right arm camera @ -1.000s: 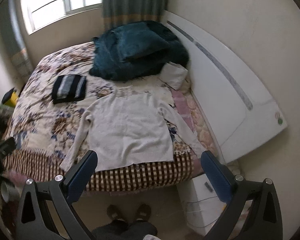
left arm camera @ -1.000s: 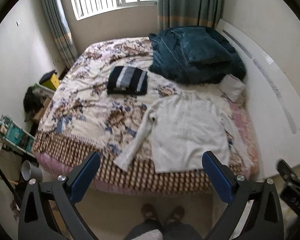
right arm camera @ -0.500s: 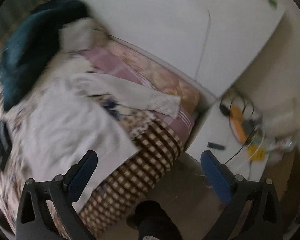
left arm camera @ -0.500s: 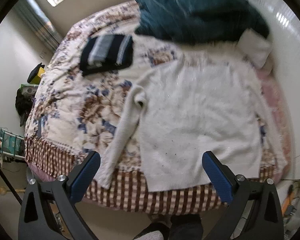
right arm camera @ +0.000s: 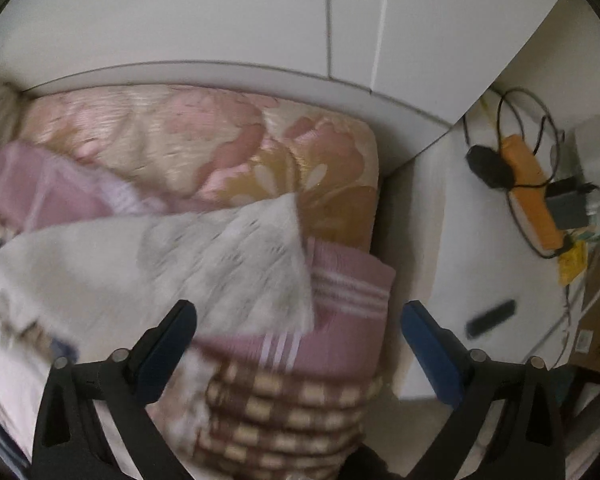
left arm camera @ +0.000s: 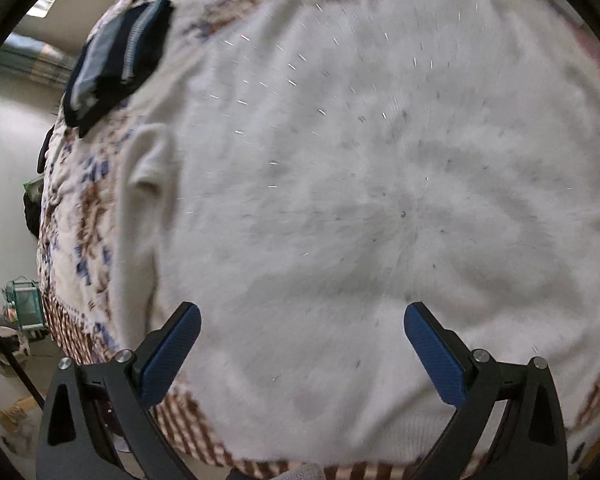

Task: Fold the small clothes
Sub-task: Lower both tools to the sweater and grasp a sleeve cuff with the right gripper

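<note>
White sweater flat on bed — claws empty.

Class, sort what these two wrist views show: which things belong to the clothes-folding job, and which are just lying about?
Belonging to the job:
- white sweater, spread flat on the bed
- its sleeve end
- left gripper, jaws open
- right gripper, jaws open

Just lying about:
- folded striped garment
- pink towel
- orange power strip
- white nightstand
</note>
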`<state>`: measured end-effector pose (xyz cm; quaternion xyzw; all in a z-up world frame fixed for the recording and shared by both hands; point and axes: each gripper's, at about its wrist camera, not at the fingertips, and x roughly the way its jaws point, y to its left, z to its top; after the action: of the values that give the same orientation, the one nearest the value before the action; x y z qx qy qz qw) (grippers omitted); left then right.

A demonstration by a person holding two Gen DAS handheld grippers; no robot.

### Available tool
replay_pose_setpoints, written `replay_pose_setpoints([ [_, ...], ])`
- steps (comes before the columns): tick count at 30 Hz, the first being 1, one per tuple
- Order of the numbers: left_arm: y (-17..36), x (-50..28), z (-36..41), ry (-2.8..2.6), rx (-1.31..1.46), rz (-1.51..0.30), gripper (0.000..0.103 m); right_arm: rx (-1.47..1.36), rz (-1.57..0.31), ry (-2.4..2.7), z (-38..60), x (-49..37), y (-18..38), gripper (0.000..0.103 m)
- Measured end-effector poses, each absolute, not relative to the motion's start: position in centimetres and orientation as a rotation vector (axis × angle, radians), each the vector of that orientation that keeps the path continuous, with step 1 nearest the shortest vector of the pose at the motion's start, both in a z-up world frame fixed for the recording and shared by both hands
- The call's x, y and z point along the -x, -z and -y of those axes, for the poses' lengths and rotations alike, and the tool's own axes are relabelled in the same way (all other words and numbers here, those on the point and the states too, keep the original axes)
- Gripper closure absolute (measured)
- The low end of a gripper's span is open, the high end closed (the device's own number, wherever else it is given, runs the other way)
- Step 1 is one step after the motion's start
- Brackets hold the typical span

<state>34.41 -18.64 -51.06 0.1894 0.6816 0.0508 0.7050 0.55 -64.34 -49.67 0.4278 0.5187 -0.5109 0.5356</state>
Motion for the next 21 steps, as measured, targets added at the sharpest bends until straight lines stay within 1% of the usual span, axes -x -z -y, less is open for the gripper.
replay_pose_setpoints([
  [1,52.0,-34.8,19.0,-0.114,-0.428,-1.525,0.0,-1.04,-1.236,1.219,64.8,-0.5,50.6,0.015],
  [2,52.7,-35.2,19.3,-0.113,-0.434,-1.531,0.0,-1.07,-1.228,1.207,65.4,-0.6,51.9,0.032],
  [3,53.3,-35.5,19.6,-0.111,-0.443,-1.532,0.0,-1.085,-1.222,1.195,65.6,-0.7,52.4,0.041],
  [4,53.9,-35.8,20.0,-0.109,-0.455,-1.53,0.0,-1.091,-1.213,1.185,65.8,-1.0,52.9,0.064],
  [5,54.2,-36.1,20.4,-0.103,-0.465,-1.527,0.0,-1.083,-1.199,1.18,65.9,-1.3,53.1,0.085],
  [6,54.5,-36.3,20.7,-0.096,-0.474,-1.521,0.0,-1.035,-1.191,1.199,65.8,-1.9,52.8,0.091],
  [8,54.7,-36.9,21.5,-0.078,-0.483,-1.509,0.0,-0.942,-1.157,1.206,65.5,-3.2,51.4,0.094],
  [10,54.6,-37.4,21.9,-0.061,-0.479,-1.494,0.0,-0.846,-1.099,1.189,65.0,-4.8,48.6,0.094],
  [13,54.1,-38.2,21.4,-0.055,-0.468,-1.481,0.0,-0.781,-1.002,1.101,63.8,-7.9,43.2,0.094],
  [16,53.1,-39.2,19.5,-0.081,-0.431,-1.459,0.0,-0.721,-0.922,0.939,61.4,-12.9,36.9,0.094],
  [18,52.4,-39.9,17.5,-0.115,-0.394,-1.452,0.0,-0.663,-0.884,0.793,58.5,-17.9,33.1,0.094],
  [21,51.6,-40.5,14.1,-0.181,-0.334,-1.445,0.0,-0.598,-0.885,0.554,51.8,-26.3,30.0,0.094],
])
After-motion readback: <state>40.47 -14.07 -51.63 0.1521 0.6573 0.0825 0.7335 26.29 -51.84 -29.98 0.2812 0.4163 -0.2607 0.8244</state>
